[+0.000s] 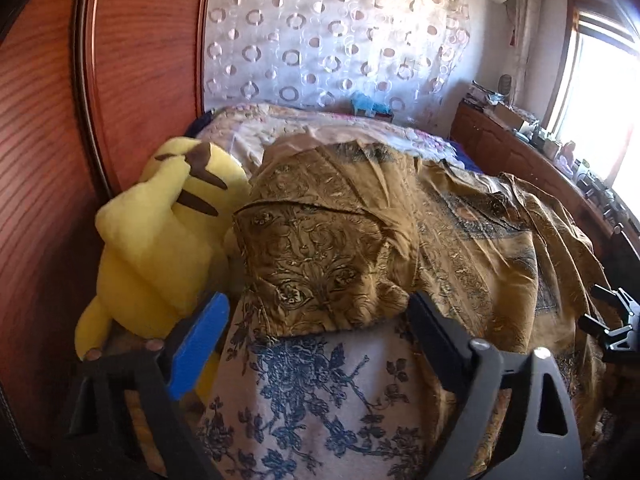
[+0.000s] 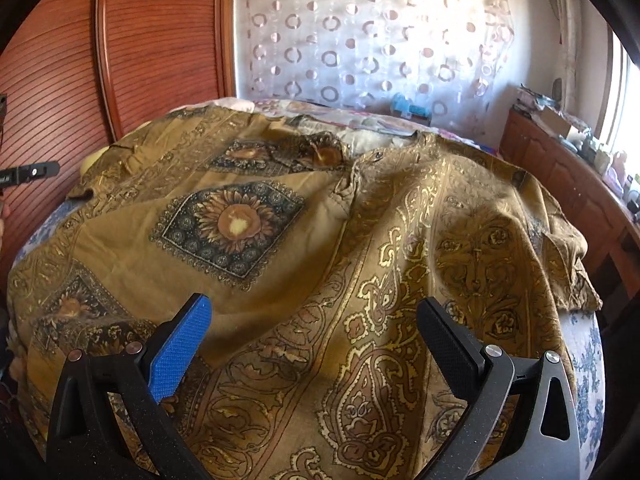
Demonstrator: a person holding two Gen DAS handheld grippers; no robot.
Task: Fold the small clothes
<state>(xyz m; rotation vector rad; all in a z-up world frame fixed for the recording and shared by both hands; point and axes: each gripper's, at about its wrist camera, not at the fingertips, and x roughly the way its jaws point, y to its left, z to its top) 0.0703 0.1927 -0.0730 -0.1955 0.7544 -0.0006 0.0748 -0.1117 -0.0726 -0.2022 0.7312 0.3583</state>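
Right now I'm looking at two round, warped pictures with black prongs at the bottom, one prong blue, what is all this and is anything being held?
No robot here: a person holds a two-finger tool in each hand, each with a wide-angle camera looking along its fingers. One picture comes from the left gripper, the other from the right gripper. Both have their jaws open and hold nothing. Below them is a bed with a blue floral sheet, and on it a brown patterned garment, spread out with its left part folded over. A yellow plush toy sits beside it, against the wooden wardrobe.
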